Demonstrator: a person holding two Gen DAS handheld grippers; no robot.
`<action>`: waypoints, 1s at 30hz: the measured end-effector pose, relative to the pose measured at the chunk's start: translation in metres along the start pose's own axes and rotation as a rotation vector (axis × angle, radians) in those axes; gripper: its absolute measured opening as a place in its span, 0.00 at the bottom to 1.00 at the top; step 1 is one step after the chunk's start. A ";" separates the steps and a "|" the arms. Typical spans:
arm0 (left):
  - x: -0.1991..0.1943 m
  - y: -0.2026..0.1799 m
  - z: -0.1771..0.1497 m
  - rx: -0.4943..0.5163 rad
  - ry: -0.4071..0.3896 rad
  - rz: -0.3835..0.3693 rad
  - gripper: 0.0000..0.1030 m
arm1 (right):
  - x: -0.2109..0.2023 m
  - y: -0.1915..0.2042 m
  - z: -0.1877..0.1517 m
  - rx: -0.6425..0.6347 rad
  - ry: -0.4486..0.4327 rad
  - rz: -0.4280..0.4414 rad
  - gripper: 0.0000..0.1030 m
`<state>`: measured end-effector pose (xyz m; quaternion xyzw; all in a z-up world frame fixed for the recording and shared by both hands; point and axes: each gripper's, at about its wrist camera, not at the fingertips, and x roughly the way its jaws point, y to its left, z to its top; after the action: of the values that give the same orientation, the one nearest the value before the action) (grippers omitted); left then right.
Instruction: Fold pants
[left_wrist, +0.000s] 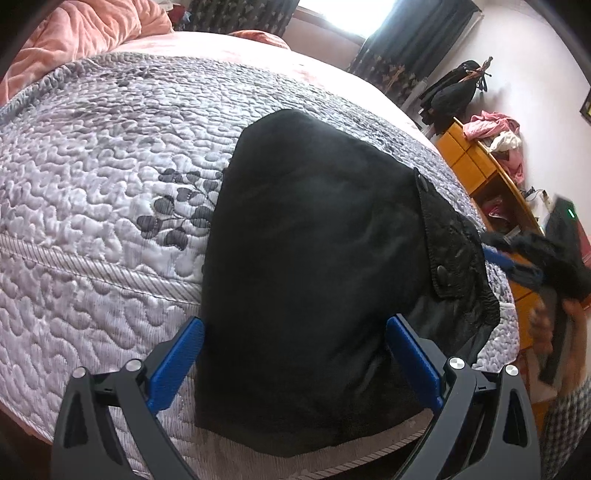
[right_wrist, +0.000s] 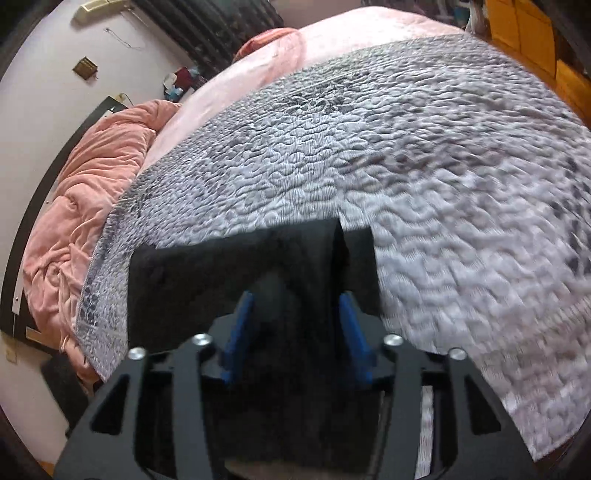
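Both wrists close above bed (left_wrist: 110, 184)

The pants (left_wrist: 314, 280) were plain black. The quilt (left_wrist: 110, 177) under them was pale grey-white with pebbled stitching and dark grey leaf sprigs at nine o'clock of the pants. The comforter (left_wrist: 85, 33) at eleven o'clock was salmon pink. Both grippers carried blue pads (left_wrist: 177, 365) on black frames.

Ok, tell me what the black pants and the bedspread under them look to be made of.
Black pants: soft matte fabric, possibly brushed cotton or fleece; it drapes in soft folds without shine. Bedspread: quilted fabric with a slight sheen, probably polyester or satin-like; puffy stitched pebbling, printed grey leaves.
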<state>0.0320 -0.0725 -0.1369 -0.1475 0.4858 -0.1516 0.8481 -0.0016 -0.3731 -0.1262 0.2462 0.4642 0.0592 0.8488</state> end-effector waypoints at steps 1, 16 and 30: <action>-0.001 0.000 -0.001 0.000 0.001 -0.003 0.96 | -0.009 -0.002 -0.008 -0.003 -0.004 -0.005 0.51; -0.026 -0.022 -0.011 0.052 -0.046 0.013 0.96 | 0.009 -0.015 -0.083 0.193 0.075 0.168 0.61; -0.035 -0.037 -0.008 0.100 -0.085 0.039 0.96 | -0.022 0.003 -0.085 0.103 0.003 0.154 0.23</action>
<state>0.0041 -0.0929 -0.0989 -0.1016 0.4440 -0.1528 0.8770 -0.0825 -0.3465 -0.1462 0.3244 0.4475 0.1007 0.8272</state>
